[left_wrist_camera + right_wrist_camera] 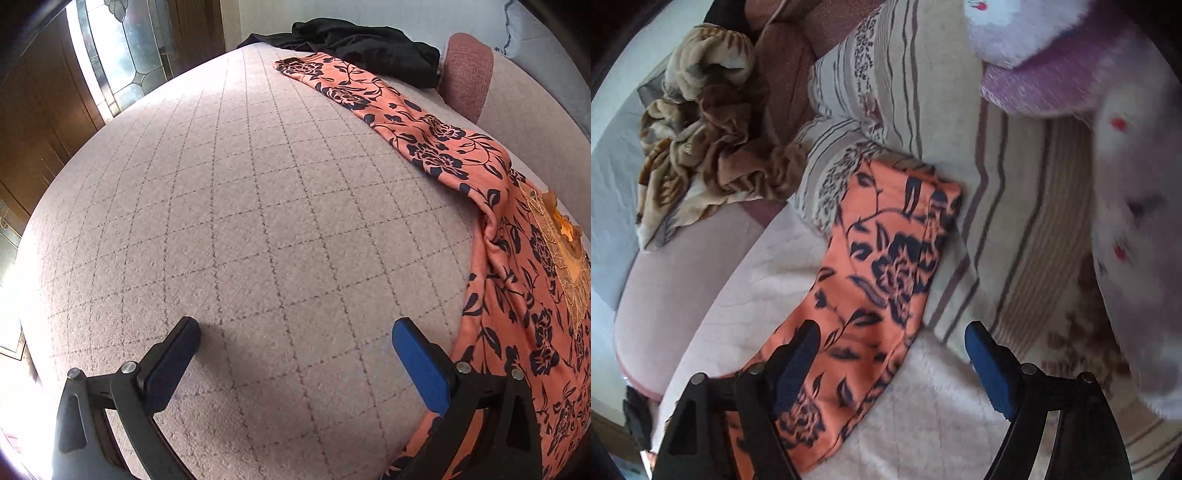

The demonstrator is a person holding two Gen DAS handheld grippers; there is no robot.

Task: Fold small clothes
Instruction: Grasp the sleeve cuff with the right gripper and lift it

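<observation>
That orange floral top (436, 147) looks thin, floppy and light, so you'd probably want to pinch it at a sleeve cuff or hem edge, since the middle would just bunch up. It's spread along the right side of the quilted bed (240, 221), one sleeve end up against a striped pillow (1015, 206). Your left gripper (295, 332) and right gripper (890, 339) are both spread wide, holding nothing; black clothes (362, 44) sit at the far edge.

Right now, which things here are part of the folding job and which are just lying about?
Part of the job:
orange floral garment
left gripper, open
right gripper, open

Just lying about:
black garment
brown patterned cloth
striped blanket
pink cushion
</observation>
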